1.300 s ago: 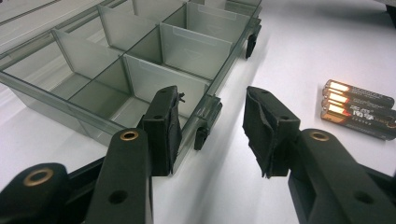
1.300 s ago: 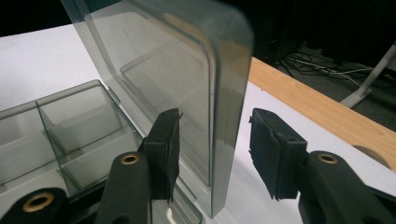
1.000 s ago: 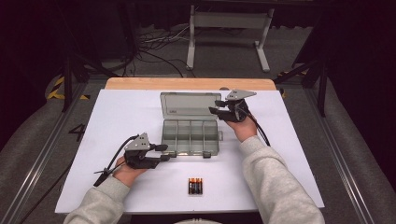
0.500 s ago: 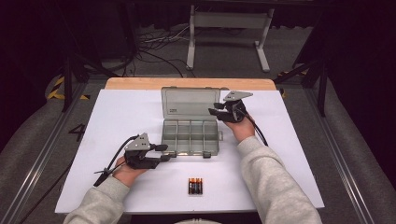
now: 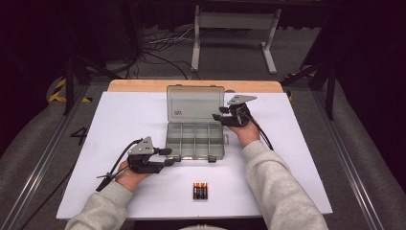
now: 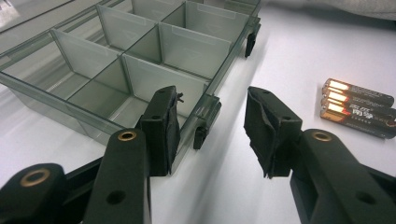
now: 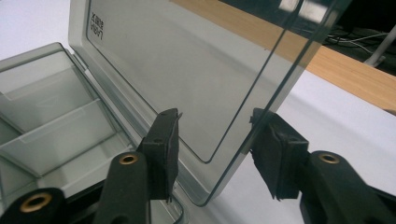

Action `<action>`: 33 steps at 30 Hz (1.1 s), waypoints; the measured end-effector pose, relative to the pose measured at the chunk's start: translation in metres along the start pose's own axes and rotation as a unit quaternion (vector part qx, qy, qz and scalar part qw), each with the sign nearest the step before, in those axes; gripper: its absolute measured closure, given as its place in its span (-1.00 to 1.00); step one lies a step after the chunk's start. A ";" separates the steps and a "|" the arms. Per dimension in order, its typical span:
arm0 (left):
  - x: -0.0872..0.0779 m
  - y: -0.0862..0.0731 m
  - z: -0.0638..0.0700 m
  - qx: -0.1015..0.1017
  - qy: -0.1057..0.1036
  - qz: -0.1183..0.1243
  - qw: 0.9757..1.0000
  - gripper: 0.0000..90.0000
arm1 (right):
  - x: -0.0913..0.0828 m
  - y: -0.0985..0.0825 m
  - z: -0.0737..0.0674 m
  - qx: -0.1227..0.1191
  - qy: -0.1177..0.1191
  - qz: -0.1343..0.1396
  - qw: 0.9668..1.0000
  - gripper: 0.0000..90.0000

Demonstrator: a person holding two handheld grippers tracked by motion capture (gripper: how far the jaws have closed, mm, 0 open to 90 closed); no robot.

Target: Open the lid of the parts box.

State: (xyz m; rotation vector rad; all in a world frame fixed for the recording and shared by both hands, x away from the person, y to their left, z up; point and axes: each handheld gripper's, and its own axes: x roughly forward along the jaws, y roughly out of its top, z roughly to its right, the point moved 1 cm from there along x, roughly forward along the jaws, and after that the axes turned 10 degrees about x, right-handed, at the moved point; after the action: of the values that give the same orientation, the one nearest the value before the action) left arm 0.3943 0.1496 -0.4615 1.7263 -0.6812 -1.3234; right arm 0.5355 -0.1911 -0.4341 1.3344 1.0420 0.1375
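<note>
High view: box [image 5: 195,140] at table centre, lid [image 5: 195,103] up at 12 o'clock. Right gripper [image 7: 212,140] jaws apart straddling lid edge, gripping nothing. Left gripper [image 6: 210,126] open at box's front wall. Batteries [image 5: 200,191] at 6. Brace base, push lid slowly

The high view looks forward and down on the table [image 5: 119,124] from above the person's side; the left gripper view sits close at the box [image 6: 140,60] front, the right gripper view close at its lid [image 7: 187,70]; all share the box.
</note>
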 end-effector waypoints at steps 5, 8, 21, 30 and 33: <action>0.000 0.000 0.000 0.000 0.000 0.000 1.000 0.21 | 0.003 -0.002 0.001 0.004 -0.001 -0.002 1.000 0.11; 0.000 0.000 0.000 0.000 0.000 0.000 1.000 0.21 | 0.004 -0.003 0.002 0.007 0.001 -0.004 1.000 0.10; 0.000 0.000 0.000 0.001 -0.001 0.000 1.000 0.21 | 0.006 -0.006 0.007 0.021 0.004 -0.013 1.000 -0.01; 0.000 0.000 0.000 -0.001 -0.001 0.000 1.000 0.21 | 0.007 -0.008 0.011 0.035 0.002 -0.017 0.999 -0.06; 0.000 0.000 0.000 -0.004 -0.002 0.001 1.000 0.21 | 0.007 -0.008 0.011 0.035 0.003 -0.017 0.999 -0.06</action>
State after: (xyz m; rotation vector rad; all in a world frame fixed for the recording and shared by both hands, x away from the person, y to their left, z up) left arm 0.3943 0.1494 -0.4617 1.7176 -0.6792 -1.3280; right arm 0.5432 -0.1972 -0.4461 1.3795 1.0817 0.0794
